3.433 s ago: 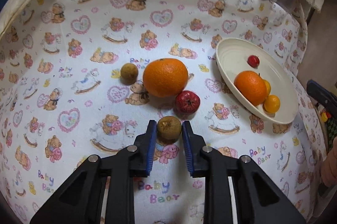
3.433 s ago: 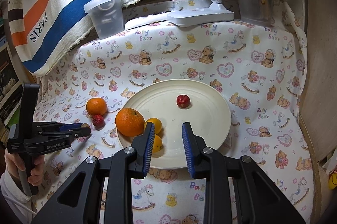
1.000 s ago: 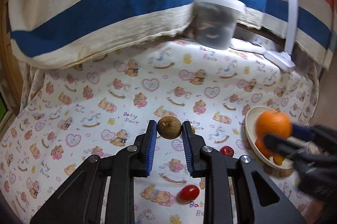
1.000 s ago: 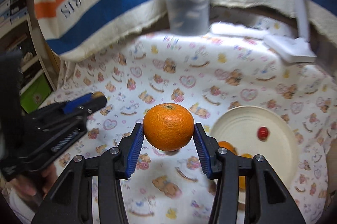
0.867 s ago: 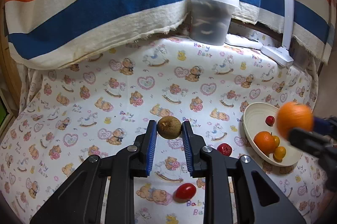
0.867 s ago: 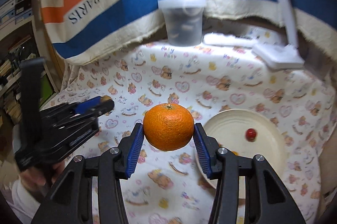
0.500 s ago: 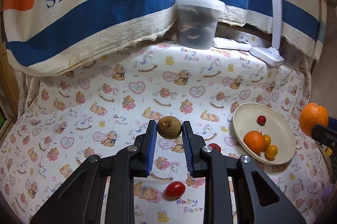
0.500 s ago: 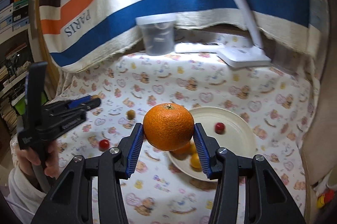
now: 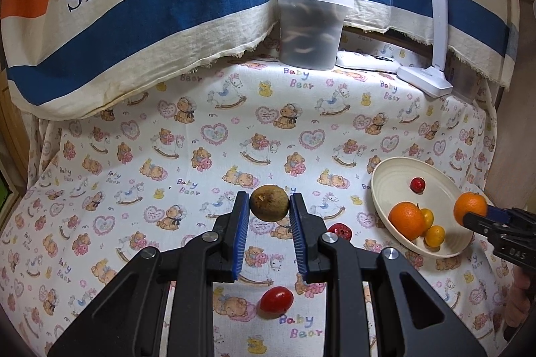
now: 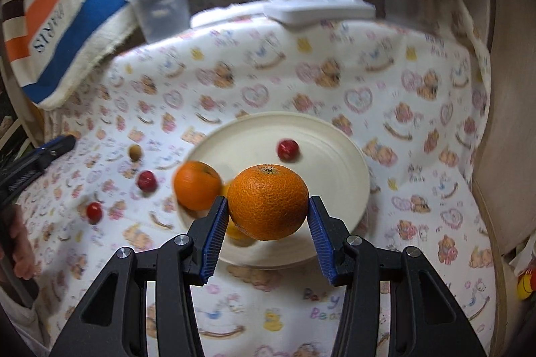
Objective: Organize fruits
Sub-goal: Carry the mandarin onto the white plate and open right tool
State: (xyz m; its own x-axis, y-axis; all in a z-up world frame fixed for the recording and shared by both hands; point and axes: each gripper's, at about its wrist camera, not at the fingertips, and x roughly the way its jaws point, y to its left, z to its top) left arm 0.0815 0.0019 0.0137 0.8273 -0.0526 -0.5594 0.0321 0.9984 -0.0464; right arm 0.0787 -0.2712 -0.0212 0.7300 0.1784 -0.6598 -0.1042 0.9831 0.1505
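My left gripper (image 9: 269,205) is shut on a brown kiwi (image 9: 269,207) and holds it well above the patterned cloth. My right gripper (image 10: 268,206) is shut on a large orange (image 10: 268,202) over the near part of the cream plate (image 10: 338,149); it also shows in the left wrist view (image 9: 470,209) beside the plate (image 9: 385,179). The plate holds another orange (image 9: 406,220), small yellow-orange fruits (image 9: 434,235) and a small red fruit (image 9: 417,184). Two red fruits (image 9: 276,299) (image 9: 341,230) and a second kiwi (image 10: 134,152) lie on the cloth.
A lidded plastic tub (image 9: 311,28) and a white desk lamp (image 9: 425,78) stand at the back edge, under a hanging striped cloth (image 9: 134,15). The table edge drops off to the right of the plate. A hand (image 10: 16,243) holds the left gripper at the left.
My right gripper has swung down over the plate with the orange. My left gripper has stayed nearly still, holding the kiwi aloft.
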